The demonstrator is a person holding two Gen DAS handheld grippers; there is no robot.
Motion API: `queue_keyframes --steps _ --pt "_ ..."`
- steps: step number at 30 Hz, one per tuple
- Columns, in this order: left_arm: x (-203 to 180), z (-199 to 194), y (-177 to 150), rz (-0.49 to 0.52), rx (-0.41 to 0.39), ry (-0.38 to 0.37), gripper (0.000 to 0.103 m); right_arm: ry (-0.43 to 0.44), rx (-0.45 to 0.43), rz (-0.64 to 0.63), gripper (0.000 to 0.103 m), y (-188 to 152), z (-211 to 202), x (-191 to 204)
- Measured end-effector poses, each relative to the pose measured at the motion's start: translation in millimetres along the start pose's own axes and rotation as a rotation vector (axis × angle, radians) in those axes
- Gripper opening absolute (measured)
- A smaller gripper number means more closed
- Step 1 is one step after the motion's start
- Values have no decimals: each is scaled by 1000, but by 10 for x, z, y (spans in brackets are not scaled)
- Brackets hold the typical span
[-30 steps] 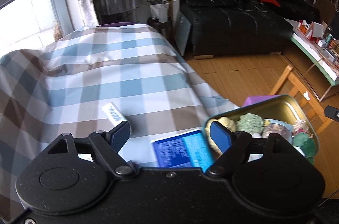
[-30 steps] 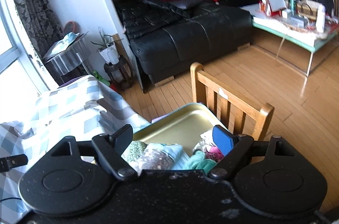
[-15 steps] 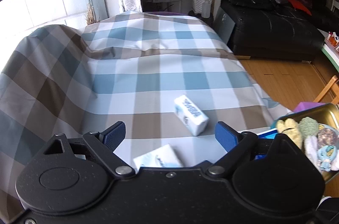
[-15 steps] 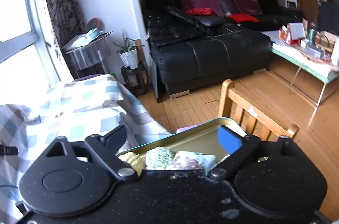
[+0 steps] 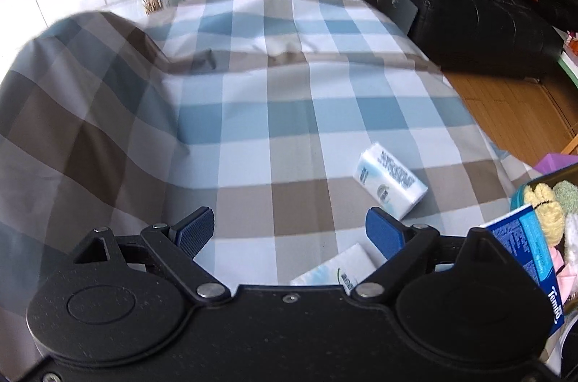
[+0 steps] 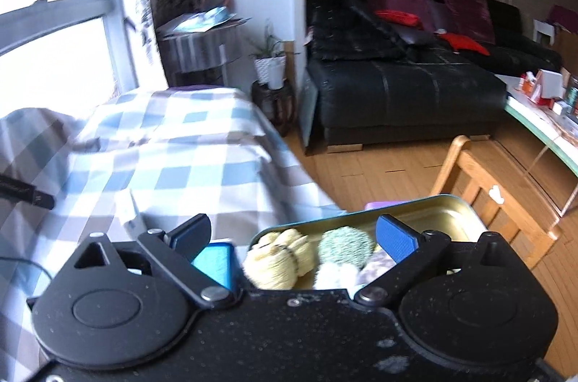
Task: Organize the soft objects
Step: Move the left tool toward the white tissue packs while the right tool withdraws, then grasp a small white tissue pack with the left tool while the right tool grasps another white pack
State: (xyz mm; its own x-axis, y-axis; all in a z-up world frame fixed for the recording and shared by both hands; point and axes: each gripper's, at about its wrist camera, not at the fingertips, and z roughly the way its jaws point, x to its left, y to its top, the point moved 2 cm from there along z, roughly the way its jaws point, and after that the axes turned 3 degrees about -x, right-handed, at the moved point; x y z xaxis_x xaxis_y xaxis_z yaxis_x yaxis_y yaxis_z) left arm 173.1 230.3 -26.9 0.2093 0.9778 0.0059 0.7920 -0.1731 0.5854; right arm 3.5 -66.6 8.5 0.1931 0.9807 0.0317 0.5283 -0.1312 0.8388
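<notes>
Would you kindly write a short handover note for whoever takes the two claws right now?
Left claw: open, empty, above the checked cloth.
Right claw: open, empty, over the gold tin tray.
Done: yellow yarn bundle and green pom-pom lie in the tray.
Left: two tissue packs on the cloth; blue tissue box beside the tray.

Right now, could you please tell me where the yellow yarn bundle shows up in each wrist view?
Left wrist: the yellow yarn bundle sits at the far right edge, above the blue box.
Right wrist: low centre, between the open fingers, in the near-left corner of the gold tin tray.
Shared landmark: the green knitted ball beside it.
</notes>
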Motion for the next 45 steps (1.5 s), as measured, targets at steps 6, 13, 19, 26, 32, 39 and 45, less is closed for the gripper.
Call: queue_keyframes --steps 6,13,19,26,32,39,45 --pt "-70 314 -183 -42 131 -49 88 24 50 -74 98 -74 71 278" --pt "-92 564 -277 -115 199 -47 88 59 88 -134 98 -122 146 576" --pt "-130 674 -367 -85 212 -36 88 98 103 -141 98 -51 238 782" --pt "-127 669 -350 -43 194 -72 88 159 103 -132 98 192 526 1167" --pt "-195 651 -341 -35 198 -127 88 167 99 -131 98 314 799 1451" --pt "-154 790 -391 -19 237 -98 89 182 156 -138 98 296 1106 1650" --pt "56 805 -314 -67 216 -41 87 207 245 -168 98 219 1470 1881"
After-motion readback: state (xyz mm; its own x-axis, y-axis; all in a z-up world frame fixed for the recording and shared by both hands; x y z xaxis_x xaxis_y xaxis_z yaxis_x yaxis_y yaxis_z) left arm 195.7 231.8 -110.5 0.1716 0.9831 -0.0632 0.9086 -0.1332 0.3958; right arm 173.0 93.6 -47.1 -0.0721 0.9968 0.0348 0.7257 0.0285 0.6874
